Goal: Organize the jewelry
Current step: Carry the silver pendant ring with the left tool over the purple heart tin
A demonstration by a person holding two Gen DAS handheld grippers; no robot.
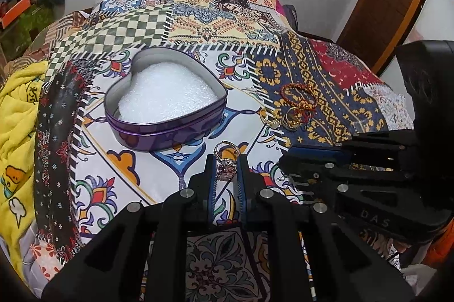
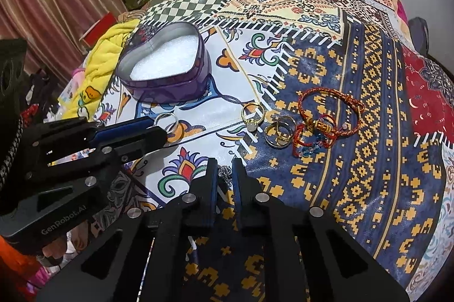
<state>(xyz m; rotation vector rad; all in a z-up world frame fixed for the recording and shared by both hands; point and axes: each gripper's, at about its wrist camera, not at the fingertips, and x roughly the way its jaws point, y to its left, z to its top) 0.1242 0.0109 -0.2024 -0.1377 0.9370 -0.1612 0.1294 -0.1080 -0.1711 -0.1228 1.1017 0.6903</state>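
The heart-shaped tin sat toward the bed's far left, its white foam pad bare: nothing stowed yet. The left gripper pinched a silver stone-set ring; the right gripper seemingly clenched something small and silvery. Gold rings and braided red bracelets lay mid-bed.

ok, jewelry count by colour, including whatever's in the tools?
Gold rings: 3 (one alone, two overlapping)
Silver: 2 (silver ring in the left tool, small silver piece in the right tool, kind unclear)
Red cord bracelets: 2, tangled, so approximate
Total: 7
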